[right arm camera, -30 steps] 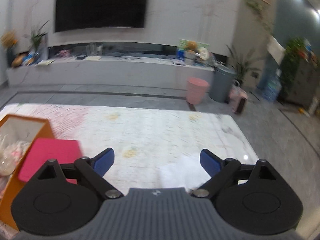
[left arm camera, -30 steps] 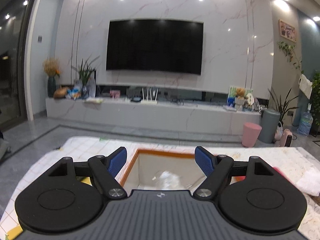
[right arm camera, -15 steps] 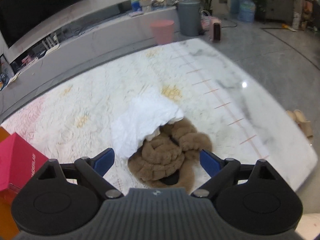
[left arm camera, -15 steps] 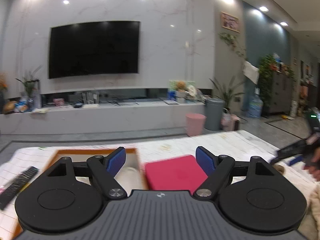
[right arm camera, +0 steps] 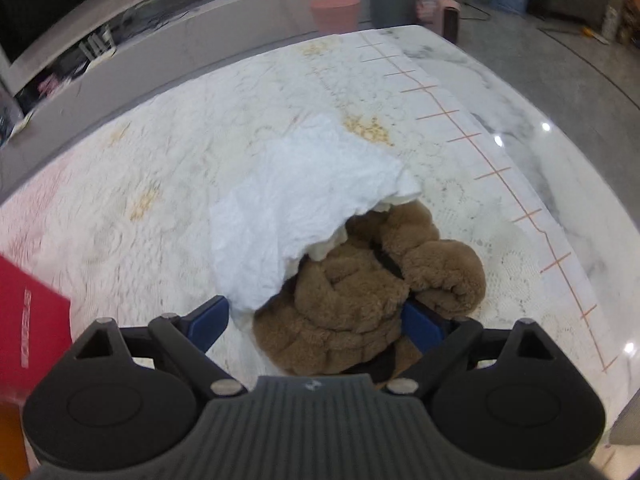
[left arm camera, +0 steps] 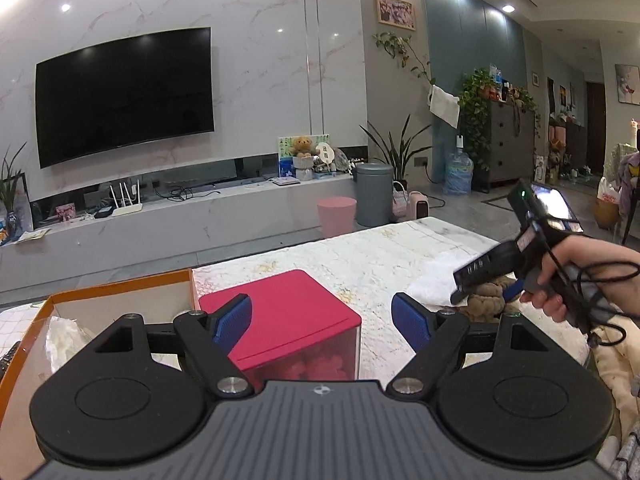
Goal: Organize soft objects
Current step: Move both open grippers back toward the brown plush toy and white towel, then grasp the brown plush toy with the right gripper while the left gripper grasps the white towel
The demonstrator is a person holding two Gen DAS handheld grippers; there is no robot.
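A brown fluffy plush item (right arm camera: 360, 292) lies on the table with a crumpled white cloth (right arm camera: 304, 196) draped over its far side. My right gripper (right arm camera: 316, 322) is open and lowered over the plush, its jaws on either side of the near part. In the left wrist view the right gripper (left arm camera: 486, 290) hovers over the plush (left arm camera: 486, 294) and cloth (left arm camera: 434, 284). My left gripper (left arm camera: 322, 322) is open and empty above a red-lidded box (left arm camera: 286, 312). An orange box (left arm camera: 120, 300) with white stuffing sits left of it.
The table carries a white lace cover (right arm camera: 160, 184); its right edge (right arm camera: 560, 184) is bare marble. A TV console (left arm camera: 160, 220), pink bin (left arm camera: 336, 214) and grey bin (left arm camera: 374, 192) stand beyond. A remote (left arm camera: 6, 360) lies at the far left.
My left gripper has swung right from the orange box to above the red box. My right gripper has tilted down and closed in on the brown plush, which now lies between its jaws.
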